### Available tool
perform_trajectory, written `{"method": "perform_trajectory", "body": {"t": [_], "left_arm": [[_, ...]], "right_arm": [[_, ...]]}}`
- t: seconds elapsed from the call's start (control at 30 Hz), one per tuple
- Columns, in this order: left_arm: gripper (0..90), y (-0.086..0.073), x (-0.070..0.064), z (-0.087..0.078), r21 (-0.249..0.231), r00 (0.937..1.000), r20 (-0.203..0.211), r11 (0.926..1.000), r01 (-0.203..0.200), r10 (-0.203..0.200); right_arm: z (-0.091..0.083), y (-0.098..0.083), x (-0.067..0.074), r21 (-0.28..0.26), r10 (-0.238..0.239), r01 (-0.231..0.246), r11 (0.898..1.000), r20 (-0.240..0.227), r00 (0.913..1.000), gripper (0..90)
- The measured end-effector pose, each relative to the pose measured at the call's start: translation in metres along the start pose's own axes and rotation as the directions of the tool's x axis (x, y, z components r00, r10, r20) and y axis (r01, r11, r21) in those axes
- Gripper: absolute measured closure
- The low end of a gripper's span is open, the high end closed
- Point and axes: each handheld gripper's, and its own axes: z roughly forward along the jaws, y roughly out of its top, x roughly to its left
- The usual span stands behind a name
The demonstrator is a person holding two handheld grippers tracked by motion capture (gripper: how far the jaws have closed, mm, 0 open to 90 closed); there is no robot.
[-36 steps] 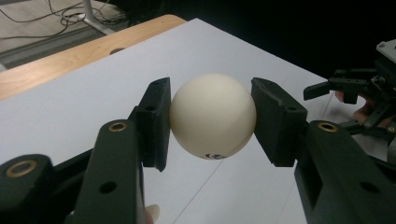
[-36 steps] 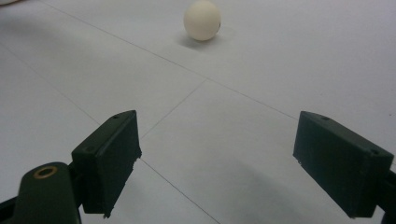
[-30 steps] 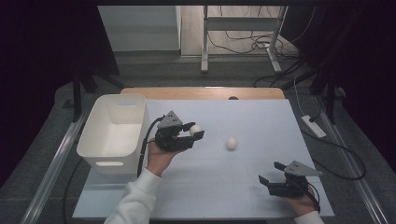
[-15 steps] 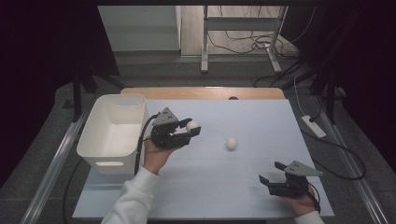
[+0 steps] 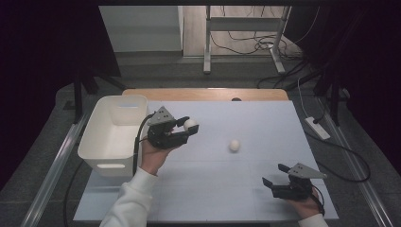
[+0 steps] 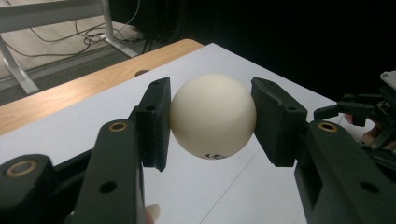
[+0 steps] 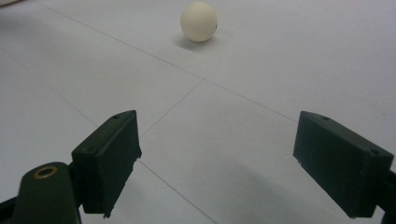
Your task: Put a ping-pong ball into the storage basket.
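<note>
The fingers [image 6: 156,123] of the left gripper [image 5: 188,127] press on both sides of a cream ball [image 6: 213,115], holding it clear of the table [image 5: 265,123]; in the left gripper view the ball sits at the middle of the frame, with a small dark print on its lower side. In the high view this gripper is left of centre, carried by the person's left hand [image 5: 153,158] above the white table top, with the held ball [image 5: 190,124] at its tip. Just to its left stands a white bin [image 5: 99,146], near the left edge of the table.

A second cream ball [image 5: 234,145] lies free on the table near the centre of the high view, apart from both grippers. The right gripper [image 5: 274,175] rests low at the lower right of that frame, its fingers [image 7: 109,156] standing wide apart with nothing between them. In the right gripper view the loose ball [image 7: 199,21] lies at the top middle of the frame, well ahead of the open fingers, casting a soft shadow on the table.
</note>
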Motion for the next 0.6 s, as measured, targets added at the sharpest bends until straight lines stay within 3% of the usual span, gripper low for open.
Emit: {"method": "perform_trajectory", "body": {"t": [0.6], "left_arm": [[50.6, 0.003, 0.009, -0.011, -0.027, 0.9996, -0.025, 0.9995, 0.015, -0.015]], "right_arm": [[0.000, 0.000, 0.000, -0.003, -0.003, 0.003, 1.000, -0.002, 1.0000, 14.6]]}}
